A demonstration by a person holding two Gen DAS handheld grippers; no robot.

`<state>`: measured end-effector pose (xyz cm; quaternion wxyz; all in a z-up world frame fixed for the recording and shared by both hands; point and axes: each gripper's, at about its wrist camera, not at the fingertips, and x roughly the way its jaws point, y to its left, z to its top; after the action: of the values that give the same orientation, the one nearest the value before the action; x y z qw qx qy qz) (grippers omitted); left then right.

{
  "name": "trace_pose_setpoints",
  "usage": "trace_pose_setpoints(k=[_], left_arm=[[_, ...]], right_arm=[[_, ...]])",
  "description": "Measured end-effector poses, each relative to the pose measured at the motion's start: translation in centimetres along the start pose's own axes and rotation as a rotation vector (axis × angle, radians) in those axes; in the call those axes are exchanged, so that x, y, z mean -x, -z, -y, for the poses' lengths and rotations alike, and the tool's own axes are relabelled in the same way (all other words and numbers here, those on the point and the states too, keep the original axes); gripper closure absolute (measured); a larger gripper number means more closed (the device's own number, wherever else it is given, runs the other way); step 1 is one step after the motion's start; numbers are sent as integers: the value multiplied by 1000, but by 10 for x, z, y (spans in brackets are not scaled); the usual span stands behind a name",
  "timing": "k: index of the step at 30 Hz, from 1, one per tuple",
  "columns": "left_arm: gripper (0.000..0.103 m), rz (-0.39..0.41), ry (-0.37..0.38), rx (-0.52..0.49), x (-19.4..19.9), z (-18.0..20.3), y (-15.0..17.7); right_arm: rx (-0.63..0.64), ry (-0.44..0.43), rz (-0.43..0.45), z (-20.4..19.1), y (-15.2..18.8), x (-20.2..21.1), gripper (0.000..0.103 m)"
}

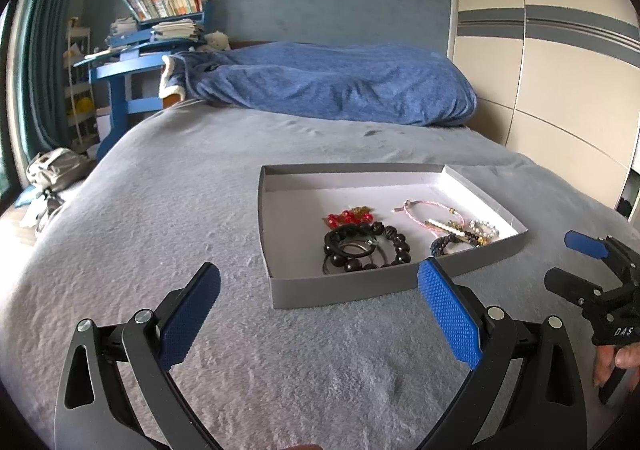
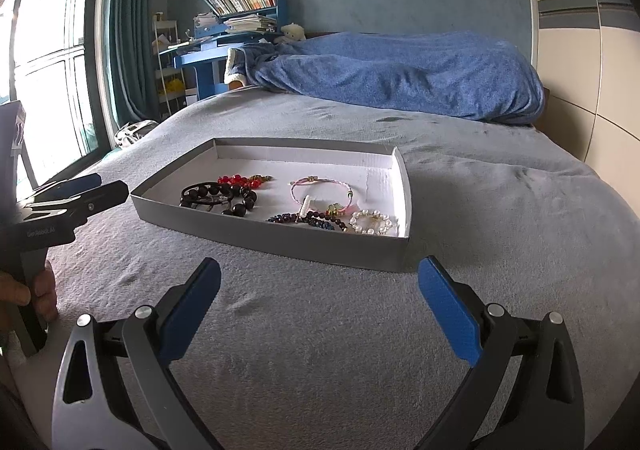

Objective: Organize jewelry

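- Hovering low over a grey bed (image 1: 160, 190), the left gripper (image 1: 320, 314) and right gripper (image 2: 320, 310) each show fingers spread wide, with nothing between them.
- Just ahead of both sits a shallow grey tray (image 1: 340, 292), resting flat on the bed cover; the right gripper's own view puts it slightly left of centre.
- Inside the tray lie a black bead bracelet (image 1: 366, 246), red beads (image 1: 348, 217), a pink cord bracelet (image 2: 320, 186), a dark beaded strand (image 2: 308, 219) and a pearl bracelet (image 2: 371, 222).
- The pieces crowd the tray's near half, several touching or overlapping; the far half is bare.
- No jewelry shows loose on the bed, so the gathering appears done; what seems left is separating the tangle and spacing the pieces out.
- Neither gripper touches the tray or anything in it.
- A blue blanket (image 1: 340, 82) lies bunched at the bed's far end, well apart from the work.
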<state>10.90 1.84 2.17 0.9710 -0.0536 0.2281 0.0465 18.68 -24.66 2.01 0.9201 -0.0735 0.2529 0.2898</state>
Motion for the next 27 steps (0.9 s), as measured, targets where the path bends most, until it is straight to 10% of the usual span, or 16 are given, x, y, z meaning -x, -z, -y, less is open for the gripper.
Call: trace_pose_setpoints(k=[27], left_arm=[[5, -3, 15, -26, -1, 6, 1]], right_arm=[[-1, -1, -7, 0, 2, -2, 6]])
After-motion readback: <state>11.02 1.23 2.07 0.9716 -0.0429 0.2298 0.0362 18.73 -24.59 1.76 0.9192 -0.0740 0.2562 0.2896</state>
